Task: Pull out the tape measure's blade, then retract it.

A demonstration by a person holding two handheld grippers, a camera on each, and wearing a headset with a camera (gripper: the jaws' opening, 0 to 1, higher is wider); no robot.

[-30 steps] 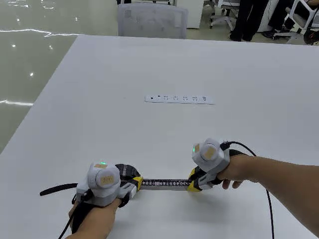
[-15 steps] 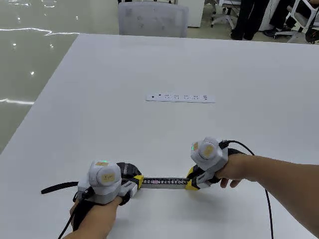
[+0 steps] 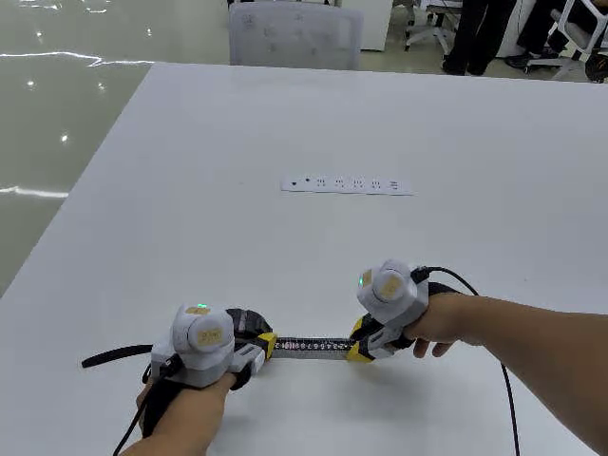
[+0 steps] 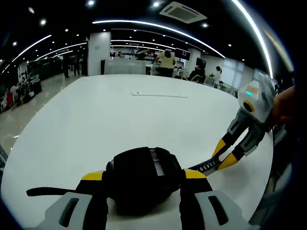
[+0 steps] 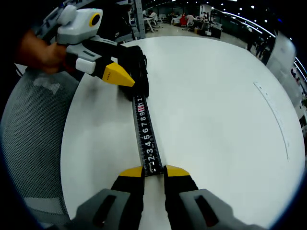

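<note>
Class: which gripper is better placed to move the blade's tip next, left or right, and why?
Right, probably. The right gripper pinches the end of the blade, so it can guide it out or back; the left gripper clamps the tape measure case, anchoring it.

The tape measure's black case (image 4: 141,177) looks matt plastic, its printed blade (image 5: 145,139) thin glossy metal, the white table (image 3: 285,123) smooth and matt, and the floor (image 3: 57,85) at ten o'clock highly polished.

I count one tape measure (image 3: 249,328); two grippers, left gripper (image 3: 255,346) and right gripper (image 3: 359,352); one power strip (image 3: 347,184); one table (image 3: 285,123).
</note>
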